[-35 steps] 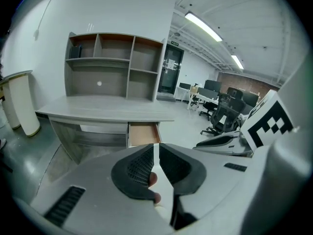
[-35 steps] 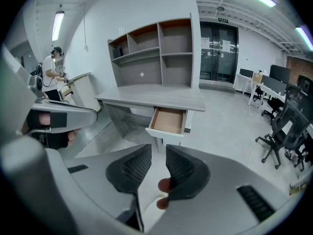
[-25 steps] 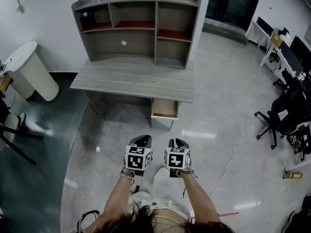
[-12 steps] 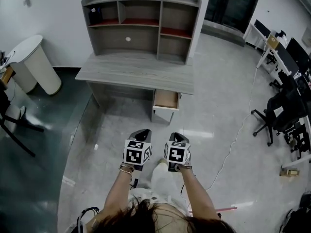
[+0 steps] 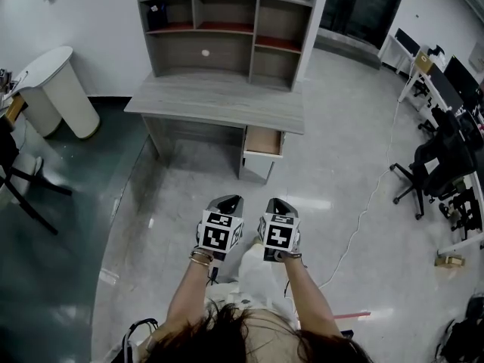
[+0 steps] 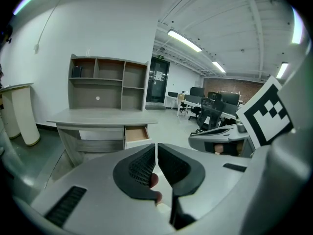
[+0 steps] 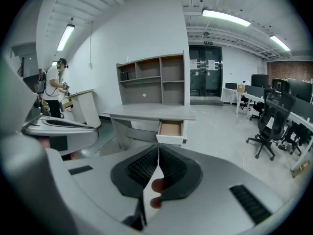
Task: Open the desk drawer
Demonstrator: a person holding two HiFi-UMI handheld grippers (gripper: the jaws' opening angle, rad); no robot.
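Observation:
The grey desk (image 5: 219, 100) with a shelf hutch stands against the wall. Its drawer (image 5: 264, 141) under the right end is pulled out and shows a bare wooden bottom. The drawer (image 6: 136, 133) is small and distant in the left gripper view. In the right gripper view the drawer (image 7: 171, 129) lies straight ahead. My left gripper (image 5: 227, 203) and right gripper (image 5: 277, 204) hover side by side over the floor, well short of the desk. The left gripper (image 6: 156, 153) is shut on nothing. The right gripper (image 7: 158, 155) has just been closing and holds nothing.
A white rounded cabinet (image 5: 64, 89) stands left of the desk, with a black chair (image 5: 19, 180) near it. Office chairs (image 5: 439, 172) and desks fill the right side. A cable (image 5: 363, 210) trails over the glossy floor. A person (image 7: 53, 89) stands by the far left wall.
Both grippers have drawn back from the desk together, and the gap to the drawer has grown. The drawer stays pulled out as before.

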